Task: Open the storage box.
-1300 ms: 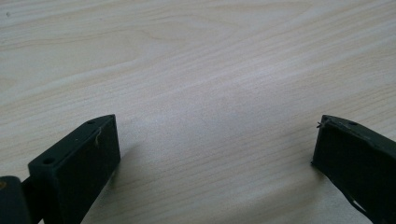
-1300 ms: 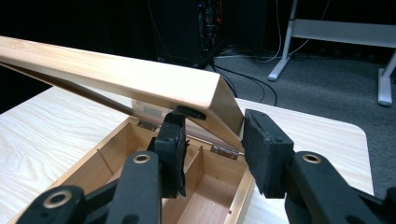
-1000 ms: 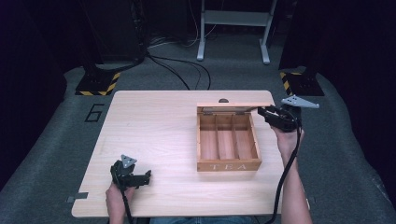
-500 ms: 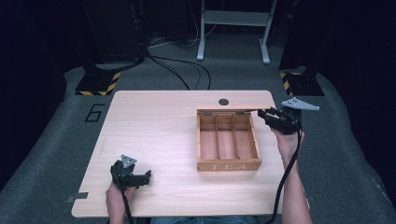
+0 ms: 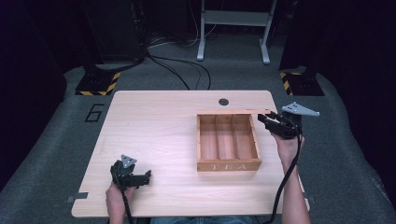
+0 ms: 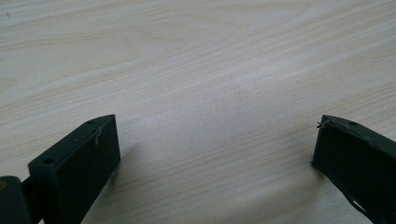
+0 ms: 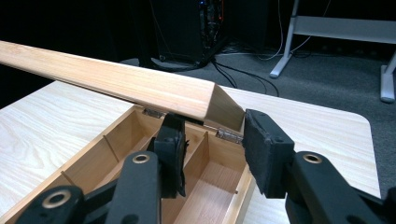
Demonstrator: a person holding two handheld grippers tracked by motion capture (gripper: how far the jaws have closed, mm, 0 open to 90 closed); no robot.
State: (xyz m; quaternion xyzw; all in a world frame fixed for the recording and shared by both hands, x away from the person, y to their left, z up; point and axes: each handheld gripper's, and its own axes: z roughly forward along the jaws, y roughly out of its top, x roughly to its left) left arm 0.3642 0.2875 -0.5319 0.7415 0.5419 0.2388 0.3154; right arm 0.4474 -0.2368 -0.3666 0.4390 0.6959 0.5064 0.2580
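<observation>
Spreading under both grippers, the pale wooden table (image 5: pixel 159 135) carries the work, and on its right half sits the wooden tea box (image 5: pixel 228 161), three compartments across, with "TEA" lettered on its near wall. Its hinged lid (image 7: pixel 140 86) stands raised off the back edge, tilted up over the compartments, with two small metal hinges (image 7: pixel 229 134) showing beneath it.

At the box's back right corner, the right gripper (image 5: pixel 270 122) is clamped on the lid's end: in the right gripper view one pad sits inside the lid's underside and the other pad presses the lid's outer end face, so the jaws are drawn in on the corner of the lid (image 5: pixel 233 112). The hand behind it rests just off the table's right edge, its cable trailing down along the forearm.

Far from the box, near the table's front left, the left gripper (image 5: pixel 142 176) lies low over bare wood with its jaws spread wide and nothing between them; the left gripper view shows plain tabletop in the gap.

Compared with a second ago, the lid is swung further back: it then leaned forward over the box as a broad slanted band, and now it shows as a thin strip along the back edge. The left gripper is where it was.
</observation>
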